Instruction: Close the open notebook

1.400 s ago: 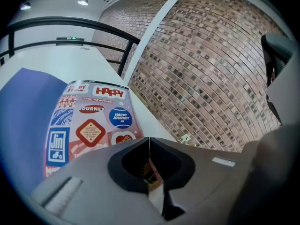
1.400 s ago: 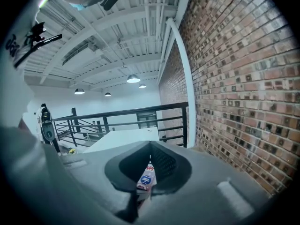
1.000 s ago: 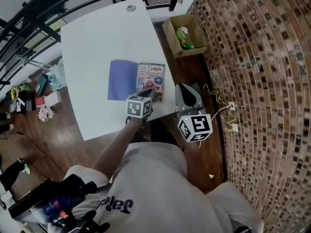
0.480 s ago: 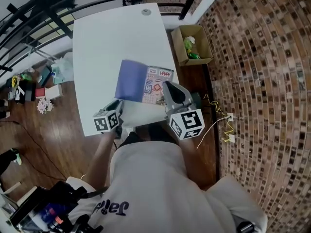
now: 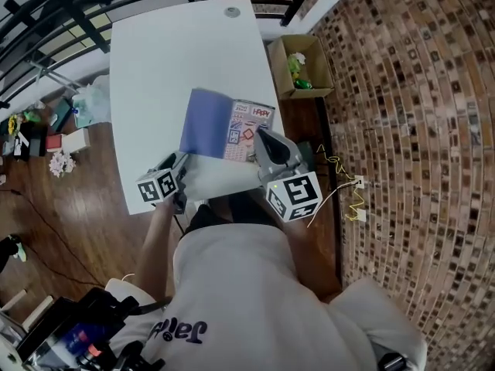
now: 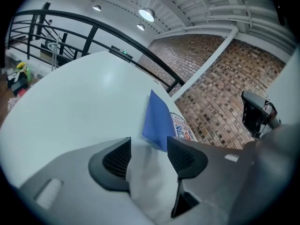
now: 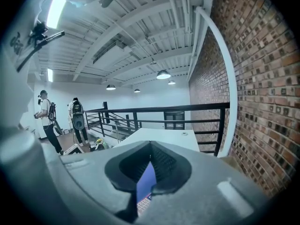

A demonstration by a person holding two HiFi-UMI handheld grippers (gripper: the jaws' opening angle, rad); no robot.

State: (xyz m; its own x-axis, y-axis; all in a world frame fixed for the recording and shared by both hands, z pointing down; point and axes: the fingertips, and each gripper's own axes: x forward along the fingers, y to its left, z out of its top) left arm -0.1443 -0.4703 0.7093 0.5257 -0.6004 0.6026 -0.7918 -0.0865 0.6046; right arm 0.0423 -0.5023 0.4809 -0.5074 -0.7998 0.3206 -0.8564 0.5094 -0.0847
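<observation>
Item: notebook (image 5: 226, 124), open near the right edge of the white surface (image 5: 155, 60), printed leaf flat, blue leaf tilted up off it. Change: left hand-held gripper (image 6: 147, 154) has withdrawn from the notebook's near edge to the near-left corner, jaws apart and empty. Right hand-held gripper (image 5: 261, 137) has advanced over the notebook's near-right corner, jaw tips together, blue showing in the slit. Closing likely passes to the right. Left forearm extended, bare; right arm tucked close.
</observation>
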